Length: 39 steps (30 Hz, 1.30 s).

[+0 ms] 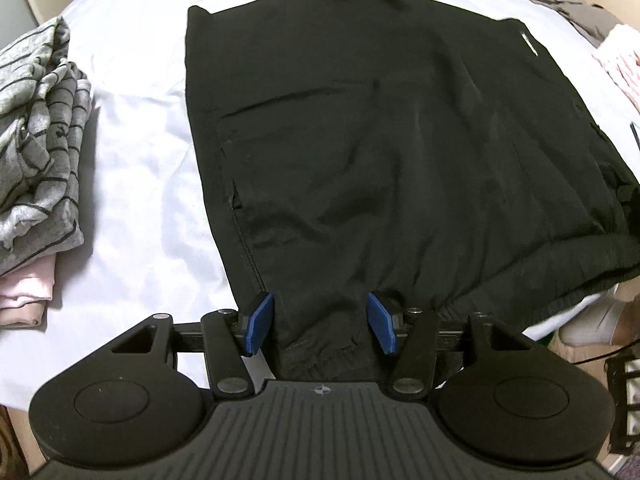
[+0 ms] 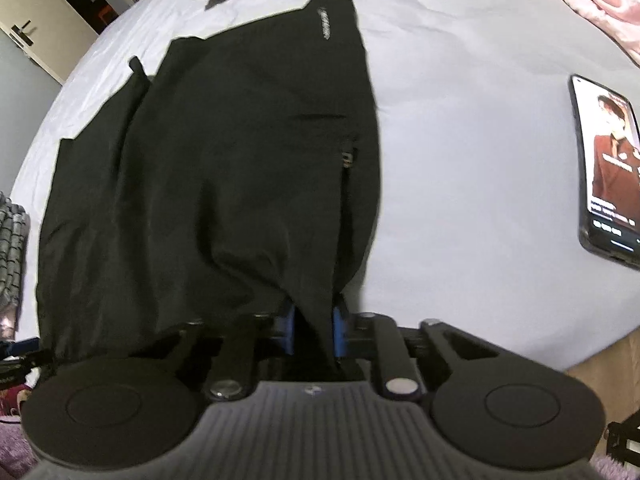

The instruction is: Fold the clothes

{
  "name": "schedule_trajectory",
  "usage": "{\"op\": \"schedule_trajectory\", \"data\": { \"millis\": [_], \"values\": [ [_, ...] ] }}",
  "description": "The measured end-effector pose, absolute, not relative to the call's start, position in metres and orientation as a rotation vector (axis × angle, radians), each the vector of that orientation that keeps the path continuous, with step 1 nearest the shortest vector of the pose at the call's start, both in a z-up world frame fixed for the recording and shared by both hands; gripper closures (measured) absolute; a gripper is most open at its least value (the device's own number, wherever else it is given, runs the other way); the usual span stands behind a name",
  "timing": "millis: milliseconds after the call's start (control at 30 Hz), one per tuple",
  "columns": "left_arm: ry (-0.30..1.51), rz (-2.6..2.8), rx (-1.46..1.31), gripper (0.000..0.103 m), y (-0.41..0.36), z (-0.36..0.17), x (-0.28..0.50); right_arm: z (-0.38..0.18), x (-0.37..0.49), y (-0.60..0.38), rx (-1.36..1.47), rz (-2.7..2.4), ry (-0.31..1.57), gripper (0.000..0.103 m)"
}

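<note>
1. Small pale printed logo strip on the black fabric garment (image 2: pixel 224 152), near its far corner: too blurred to read.
2. White text lines on the lit black smartphone (image 2: pixel 608 168) screen, right of garment: illegible.

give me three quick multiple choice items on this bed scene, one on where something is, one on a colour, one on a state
1. Where does the phone lie?
A. on the sheet to the right of the black garment
B. on top of the garment
C. on the striped pile

2. What colour are the pads of the left gripper?
A. red
B. blue
C. white

3. How does the right gripper stand?
A. wide open over bare sheet
B. out of view
C. closed on the garment's near edge

Answers: 1 A, it rests on bare sheet beside the garment; 2 B, both pads are blue; 3 C, cloth is pinched between its jaws.
</note>
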<state>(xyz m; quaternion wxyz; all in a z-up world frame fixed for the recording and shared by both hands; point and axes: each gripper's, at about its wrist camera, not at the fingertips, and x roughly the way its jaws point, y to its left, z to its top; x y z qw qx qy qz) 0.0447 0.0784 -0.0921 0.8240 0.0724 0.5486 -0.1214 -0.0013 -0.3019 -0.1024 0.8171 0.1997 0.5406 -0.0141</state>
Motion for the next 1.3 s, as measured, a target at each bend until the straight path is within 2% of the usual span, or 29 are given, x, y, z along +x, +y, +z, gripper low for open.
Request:
{"op": "schedule_trajectory", "data": {
  "millis": [100,467,733,967,1067,1100,1133,1200,1300],
  "values": [
    [1.147,-0.248,0.120,0.052,0.083,-0.087,0.046,-0.090,0.005,-0.293,0.429,-0.036,1.125,0.090],
    [1.089,-0.254,0.002,0.052,0.084,-0.069,0.052,-0.057,0.042,-0.203,0.393,0.162,1.054,0.093],
    [1.057,-0.236,-0.056,0.055,0.086,-0.058,0.060,-0.052,0.046,-0.112,0.303,0.453,1.061,0.095],
    [1.057,-0.234,-0.082,0.056,0.096,-0.057,0.060,-0.072,0.025,-0.048,0.165,0.642,1.145,0.094],
    [1.062,-0.236,-0.072,0.056,0.096,-0.058,0.059,-0.081,0.018,-0.037,0.105,0.661,1.171,0.088],
    [1.061,-0.238,-0.070,0.056,0.097,-0.059,0.059,-0.083,0.017,-0.037,0.098,0.664,1.178,0.083],
    [1.061,-0.241,-0.068,0.056,0.097,-0.058,0.058,-0.084,0.017,-0.038,0.099,0.665,1.182,0.069],
    [1.061,-0.250,-0.066,0.056,0.097,-0.059,0.057,-0.082,0.017,-0.043,0.110,0.666,1.181,0.052],
    [1.065,-0.273,-0.062,0.056,0.098,-0.060,0.051,-0.075,0.017,-0.052,0.096,0.657,1.155,0.052]
  ]
}}
